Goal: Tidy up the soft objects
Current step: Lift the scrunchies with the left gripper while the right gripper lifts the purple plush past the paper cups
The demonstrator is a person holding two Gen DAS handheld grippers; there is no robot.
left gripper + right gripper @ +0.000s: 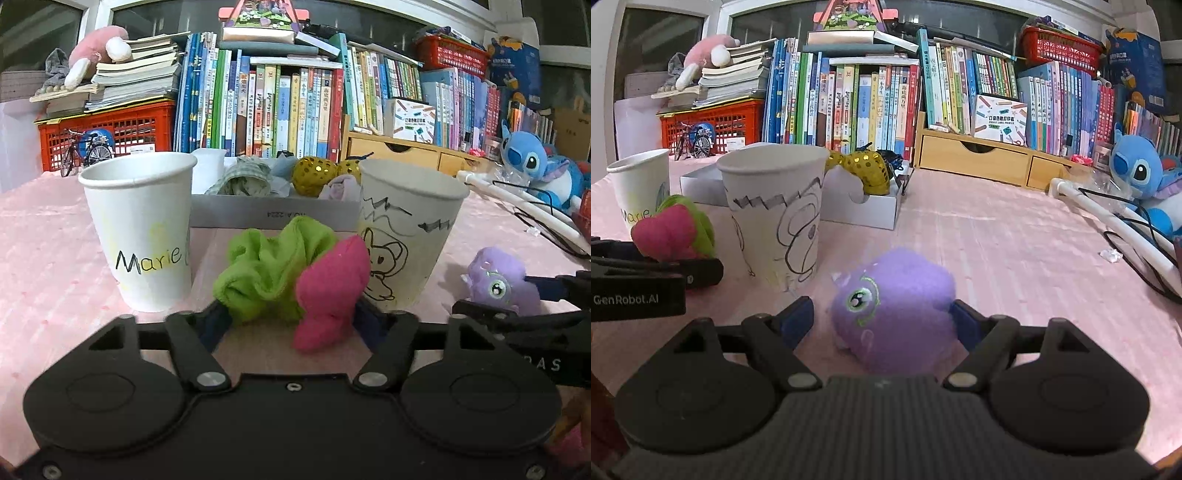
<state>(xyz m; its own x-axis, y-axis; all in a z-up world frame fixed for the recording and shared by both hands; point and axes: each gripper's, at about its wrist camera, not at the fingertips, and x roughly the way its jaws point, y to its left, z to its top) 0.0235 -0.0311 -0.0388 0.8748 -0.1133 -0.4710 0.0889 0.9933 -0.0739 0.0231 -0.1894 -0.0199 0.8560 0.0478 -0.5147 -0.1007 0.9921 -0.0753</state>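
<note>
Left gripper pinches green-pink plush between 2 cups. Right gripper wide, straddling purple plush, unclamped. Close gently mid-body; lift clear of drawn cup.

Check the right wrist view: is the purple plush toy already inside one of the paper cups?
No, the purple plush toy lies on the pink mat between the right gripper's fingers, beside the drawn-on cup.
</note>
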